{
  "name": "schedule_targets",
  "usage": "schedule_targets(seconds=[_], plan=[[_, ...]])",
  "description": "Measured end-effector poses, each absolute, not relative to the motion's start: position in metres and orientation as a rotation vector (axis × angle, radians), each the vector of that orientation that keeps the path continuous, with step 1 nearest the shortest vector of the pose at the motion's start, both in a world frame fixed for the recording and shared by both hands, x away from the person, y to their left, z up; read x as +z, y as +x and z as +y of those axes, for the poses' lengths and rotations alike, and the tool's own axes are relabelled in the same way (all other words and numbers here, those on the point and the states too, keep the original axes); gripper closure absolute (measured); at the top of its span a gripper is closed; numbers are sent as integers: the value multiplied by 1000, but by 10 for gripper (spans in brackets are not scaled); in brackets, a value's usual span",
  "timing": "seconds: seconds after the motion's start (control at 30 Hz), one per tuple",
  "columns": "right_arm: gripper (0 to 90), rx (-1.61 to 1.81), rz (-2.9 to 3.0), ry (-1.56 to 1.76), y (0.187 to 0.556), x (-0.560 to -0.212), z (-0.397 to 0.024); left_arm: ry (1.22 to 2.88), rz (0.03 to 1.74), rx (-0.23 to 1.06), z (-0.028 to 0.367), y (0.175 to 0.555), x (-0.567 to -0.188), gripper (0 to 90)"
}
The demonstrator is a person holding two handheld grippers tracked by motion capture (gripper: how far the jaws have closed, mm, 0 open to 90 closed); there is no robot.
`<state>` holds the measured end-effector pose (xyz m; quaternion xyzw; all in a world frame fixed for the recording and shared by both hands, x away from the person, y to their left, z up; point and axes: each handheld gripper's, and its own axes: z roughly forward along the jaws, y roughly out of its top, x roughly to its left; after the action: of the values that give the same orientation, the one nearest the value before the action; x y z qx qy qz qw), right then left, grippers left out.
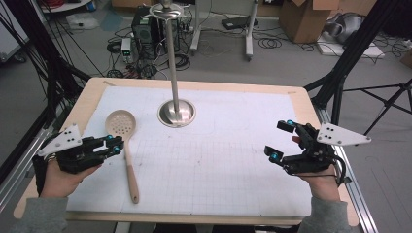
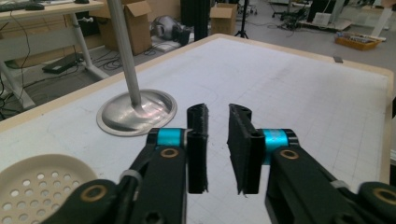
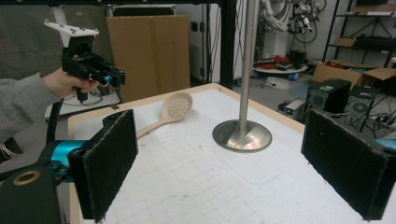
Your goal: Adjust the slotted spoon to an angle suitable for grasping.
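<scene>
A beige slotted spoon (image 1: 127, 155) lies on the white grid mat (image 1: 218, 160), its round head (image 1: 120, 122) away from me and its handle toward me. My left gripper (image 1: 116, 141) hovers just left of the spoon's neck. In the left gripper view its jaws (image 2: 217, 112) stand close together with a narrow gap and nothing between them; the spoon's head (image 2: 32, 186) is at the lower left. My right gripper (image 1: 279, 140) is held over the mat's right side, jaws wide open and empty (image 3: 219, 126). From there I see the spoon (image 3: 175, 107) and the left gripper (image 3: 114, 77) beyond it.
A metal stand (image 1: 177, 112) with a round base and a tall pole rises at the middle back of the mat (image 2: 136, 112) (image 3: 242, 135). The wooden table edge (image 1: 87, 104) frames the mat. Cables, boxes and tripods crowd the floor around it.
</scene>
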<state>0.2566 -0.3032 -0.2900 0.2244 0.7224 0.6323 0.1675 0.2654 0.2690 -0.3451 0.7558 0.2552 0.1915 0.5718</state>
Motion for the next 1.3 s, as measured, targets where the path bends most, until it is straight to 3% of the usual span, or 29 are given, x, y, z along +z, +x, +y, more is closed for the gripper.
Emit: schedule_targets(seconds=[0.3, 1.3], plan=[[96, 1783, 2077, 628, 258, -291, -300, 1785, 612, 459, 270, 269, -362, 886], [96, 1766, 2112, 630, 258, -297, -294, 1905, 775, 381, 275, 303, -413, 895]])
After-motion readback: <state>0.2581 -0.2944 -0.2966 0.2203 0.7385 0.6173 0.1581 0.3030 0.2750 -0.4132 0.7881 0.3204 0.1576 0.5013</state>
